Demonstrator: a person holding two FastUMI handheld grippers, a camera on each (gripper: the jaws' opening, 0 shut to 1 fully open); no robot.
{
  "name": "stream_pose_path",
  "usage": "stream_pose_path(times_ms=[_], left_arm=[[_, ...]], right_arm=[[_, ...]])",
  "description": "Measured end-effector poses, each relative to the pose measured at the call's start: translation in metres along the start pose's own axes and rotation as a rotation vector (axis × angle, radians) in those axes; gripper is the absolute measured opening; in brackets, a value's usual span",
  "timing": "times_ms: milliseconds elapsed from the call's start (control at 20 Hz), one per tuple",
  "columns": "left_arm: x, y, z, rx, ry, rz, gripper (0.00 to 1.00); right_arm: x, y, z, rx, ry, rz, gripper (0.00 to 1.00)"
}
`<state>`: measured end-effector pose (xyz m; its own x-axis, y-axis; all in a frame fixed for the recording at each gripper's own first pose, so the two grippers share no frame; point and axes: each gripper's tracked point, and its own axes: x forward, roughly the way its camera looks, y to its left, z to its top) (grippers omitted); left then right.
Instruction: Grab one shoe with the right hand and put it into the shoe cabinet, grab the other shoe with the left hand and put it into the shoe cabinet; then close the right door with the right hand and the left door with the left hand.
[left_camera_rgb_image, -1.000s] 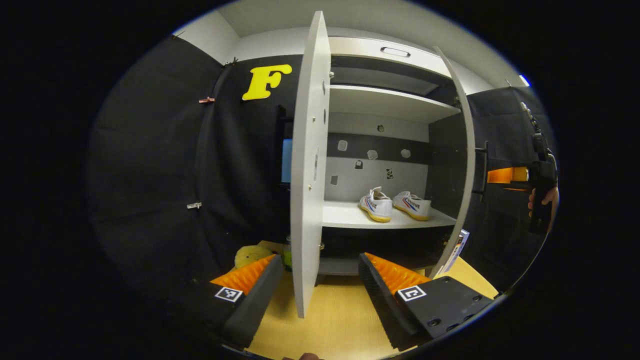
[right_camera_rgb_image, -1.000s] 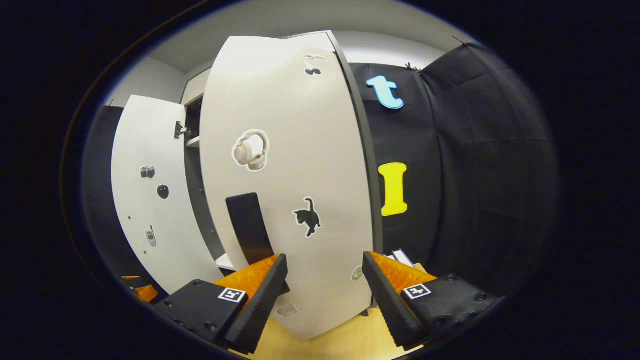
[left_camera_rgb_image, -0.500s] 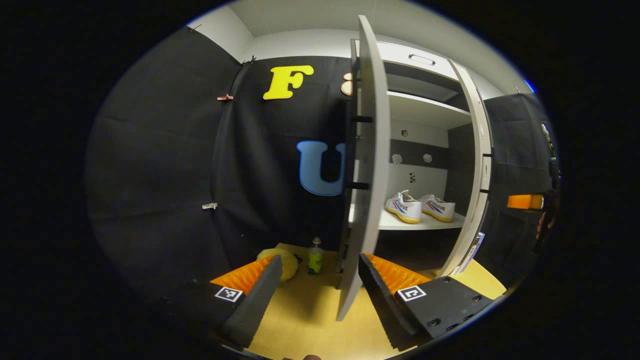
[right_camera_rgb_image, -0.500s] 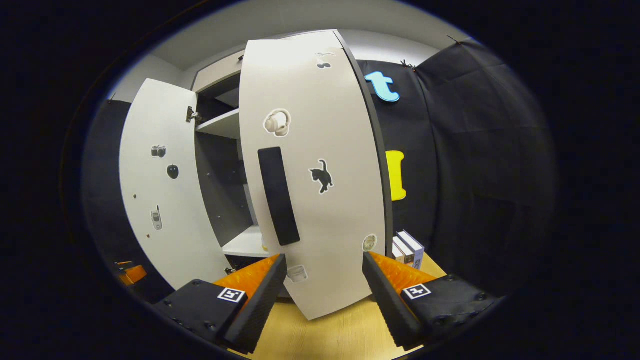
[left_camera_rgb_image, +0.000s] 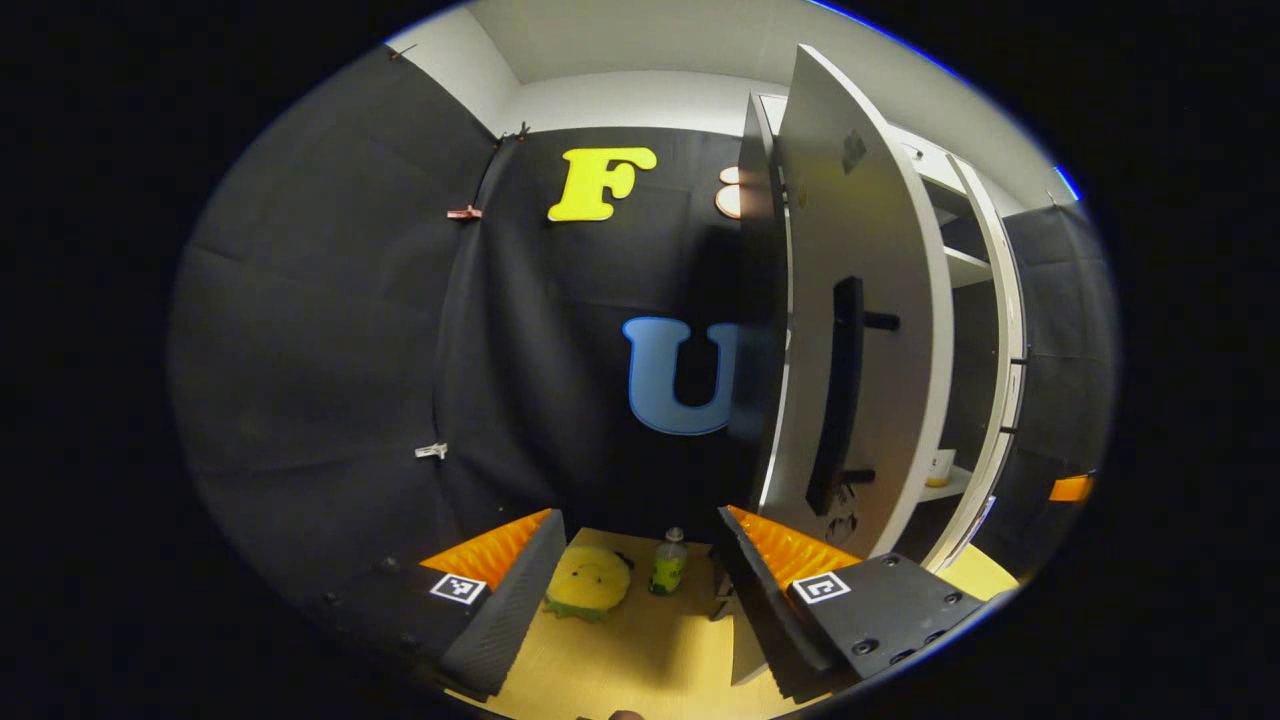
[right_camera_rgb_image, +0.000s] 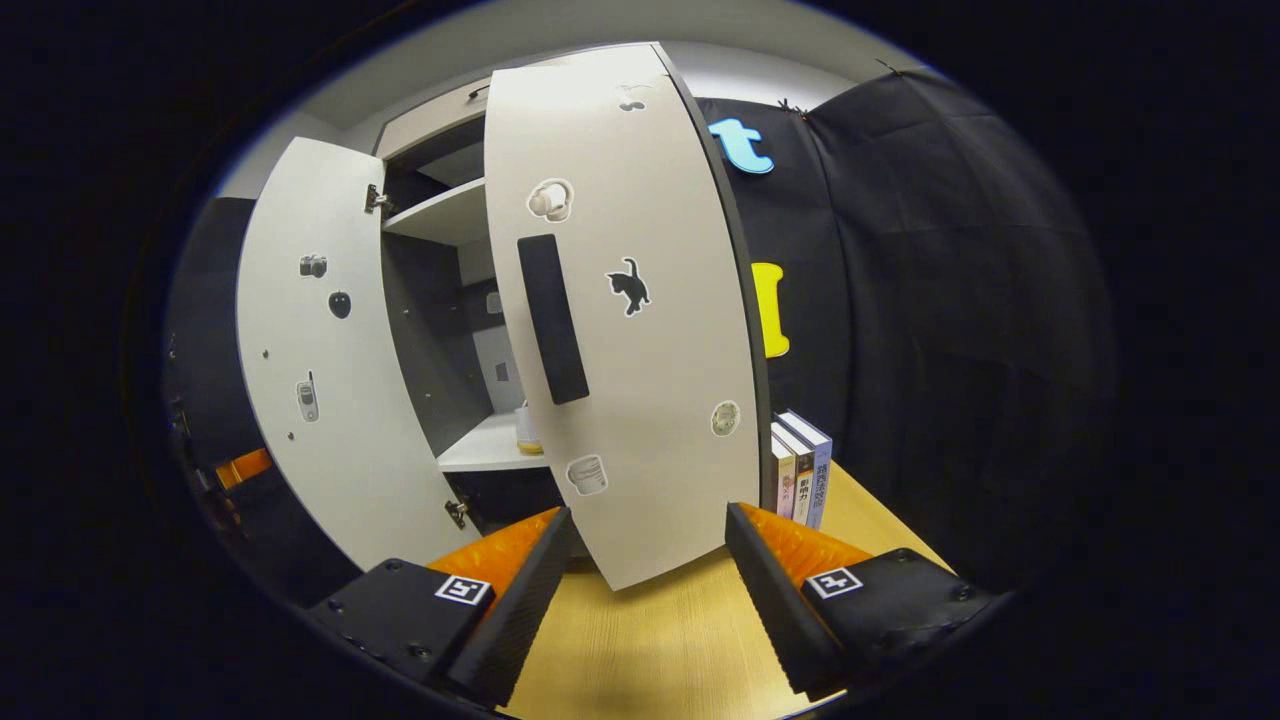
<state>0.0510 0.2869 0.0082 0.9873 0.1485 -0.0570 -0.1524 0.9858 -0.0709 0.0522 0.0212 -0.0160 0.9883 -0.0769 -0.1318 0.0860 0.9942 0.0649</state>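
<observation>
The shoe cabinet's left door (left_camera_rgb_image: 880, 300) stands partly open, its outer face and black handle (left_camera_rgb_image: 845, 400) turned to the left gripper view. My left gripper (left_camera_rgb_image: 640, 575) is open, and the door's lower edge lies close by its right finger (left_camera_rgb_image: 780, 570); I cannot tell whether they touch. A sliver of a white shoe (left_camera_rgb_image: 940, 467) shows on the shelf behind the door. In the right gripper view the right door (right_camera_rgb_image: 650, 350) with its stickers and black handle (right_camera_rgb_image: 552, 320) hangs partly open just ahead of my open right gripper (right_camera_rgb_image: 645, 565). The shoe (right_camera_rgb_image: 527, 432) sits on the shelf (right_camera_rgb_image: 485, 450).
A yellow plush toy (left_camera_rgb_image: 590, 582) and a small green bottle (left_camera_rgb_image: 667, 565) stand on the wooden table (left_camera_rgb_image: 640, 650) left of the cabinet. Books (right_camera_rgb_image: 800, 470) stand against the cabinet's right side. Black cloth walls close in both sides. The left door's inner face (right_camera_rgb_image: 320, 370) shows at left.
The left gripper has swung round to the left door's outer side, so the shoes are nearly hidden. The right gripper has backed away from the right door.
</observation>
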Motion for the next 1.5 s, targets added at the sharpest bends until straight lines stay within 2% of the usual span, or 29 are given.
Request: stream_pose_path(times_ms=[300, 450, 650, 900, 1100, 1250, 1500], left_arm=[[0.047, -0.009, 0.02, -0.071, 0.028, -0.071, 0.95], [0.062, -0.023, 0.021, -0.038, 0.043, -0.124, 0.95], [0.064, -0.028, 0.03, 0.027, 0.005, -0.123, 0.95], [0.064, -0.047, 0.028, 0.058, 0.024, -0.181, 0.93], [0.06, -0.071, 0.024, 0.049, 0.038, -0.205, 0.93], [0.054, -0.104, 0.014, 0.019, 0.058, -0.259, 0.93], [0.061, -0.145, 0.014, 0.03, 0.036, -0.249, 0.93]], right_arm=[[-0.014, 0.005, -0.002, -0.005, 0.003, -0.024, 0.98], [-0.012, 0.009, 0.002, 0.001, 0.004, -0.021, 0.98], [-0.009, 0.008, 0.007, -0.017, -0.007, -0.022, 0.98], [-0.01, 0.008, -0.002, 0.001, 0.001, -0.018, 0.98], [-0.015, -0.008, -0.006, 0.012, -0.004, -0.053, 0.98], [-0.016, -0.022, -0.011, 0.028, 0.002, -0.075, 0.98], [-0.025, -0.049, -0.013, 0.042, -0.005, -0.121, 0.98]])
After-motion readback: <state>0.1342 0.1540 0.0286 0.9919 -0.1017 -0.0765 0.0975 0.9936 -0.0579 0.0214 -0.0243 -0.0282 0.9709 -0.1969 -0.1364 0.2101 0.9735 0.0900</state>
